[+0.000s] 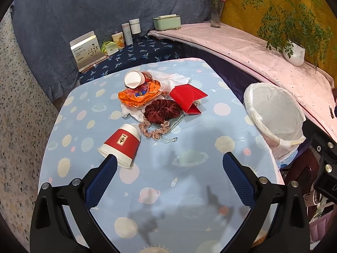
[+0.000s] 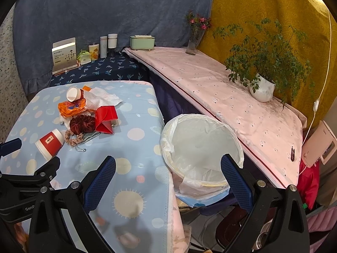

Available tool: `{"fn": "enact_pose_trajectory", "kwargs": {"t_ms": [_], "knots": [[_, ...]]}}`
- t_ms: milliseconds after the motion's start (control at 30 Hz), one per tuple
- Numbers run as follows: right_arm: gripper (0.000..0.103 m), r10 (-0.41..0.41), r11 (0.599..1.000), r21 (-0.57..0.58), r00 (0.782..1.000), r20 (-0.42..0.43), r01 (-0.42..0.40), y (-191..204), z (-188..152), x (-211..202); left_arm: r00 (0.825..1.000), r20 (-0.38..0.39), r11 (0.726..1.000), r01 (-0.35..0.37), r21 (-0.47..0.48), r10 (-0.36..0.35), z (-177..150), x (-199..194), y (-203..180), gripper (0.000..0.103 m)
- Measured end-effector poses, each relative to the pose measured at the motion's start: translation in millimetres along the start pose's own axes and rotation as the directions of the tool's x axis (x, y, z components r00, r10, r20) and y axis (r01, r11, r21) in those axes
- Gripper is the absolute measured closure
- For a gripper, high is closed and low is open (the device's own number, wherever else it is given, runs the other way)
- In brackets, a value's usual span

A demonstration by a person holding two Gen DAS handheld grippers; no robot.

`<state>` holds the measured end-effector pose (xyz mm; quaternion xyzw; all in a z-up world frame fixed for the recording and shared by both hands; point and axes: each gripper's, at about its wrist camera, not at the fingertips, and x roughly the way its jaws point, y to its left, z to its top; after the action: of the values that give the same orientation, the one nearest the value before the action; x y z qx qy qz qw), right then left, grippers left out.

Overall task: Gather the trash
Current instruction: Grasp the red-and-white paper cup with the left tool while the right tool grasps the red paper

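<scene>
Trash lay in a loose heap on your table (image 1: 160,189), toward twelve o'clock in the left wrist view. Your left gripper (image 1: 169,162) stood spread wide and held nothing; its left fingertip (image 1: 109,164) sat just in front of the rim of the near paper cup (image 1: 121,145), which lay tipped on its side at about eleven o'clock, whether touching or not you could not tell. Behind it, a second paper cup (image 1: 133,79) lay on its side on an orange wrapper (image 1: 139,94), with a crumpled white tissue (image 1: 168,78) beside them. At the heap's centre sat a dark red scrunchie (image 1: 162,110), a spotted beige scrunchie (image 1: 153,129) touching it on the near side, and a folded red envelope (image 1: 187,99) at one o'clock of it.

Your right gripper (image 2: 168,166) was likewise parted and empty, its right fingertip (image 2: 229,166) in front of the lined bin (image 2: 202,139), which stood just off the table's right edge at twelve o'clock in the right wrist view. Inside the bin only the white liner showed. Beyond it, at two o'clock, a potted plant (image 2: 263,88) stood on the pink-covered ledge (image 2: 242,113).
</scene>
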<state>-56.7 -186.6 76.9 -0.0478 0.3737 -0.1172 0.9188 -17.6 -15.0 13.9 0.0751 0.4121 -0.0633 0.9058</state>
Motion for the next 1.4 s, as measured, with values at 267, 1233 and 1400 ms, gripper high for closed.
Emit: {"fn": "enact_pose_trajectory", "kwargs": {"t_ms": [267,1233,1400], "knots": [[0.008,0.004,1.000,-0.006,1.000,-0.018,-0.005,7.0,-0.3,12.0,1.000,-0.019,1.000,-0.002,-0.019,0.002,1.2,14.5,9.7,0.007],[0.014,0.199,0.980,0.033,0.977,-0.073,-0.197,103.4,32.0,124.3,0.989,-0.131,0.989,0.051,-0.136,-0.069,-15.9,142.1,131.7,0.007],[0.019,0.234,0.972,0.044,0.969,-0.075,-0.232,125.5,34.3,150.3,0.987,-0.137,0.987,0.068,-0.144,-0.088,-16.1,151.0,133.3,0.018]]}}
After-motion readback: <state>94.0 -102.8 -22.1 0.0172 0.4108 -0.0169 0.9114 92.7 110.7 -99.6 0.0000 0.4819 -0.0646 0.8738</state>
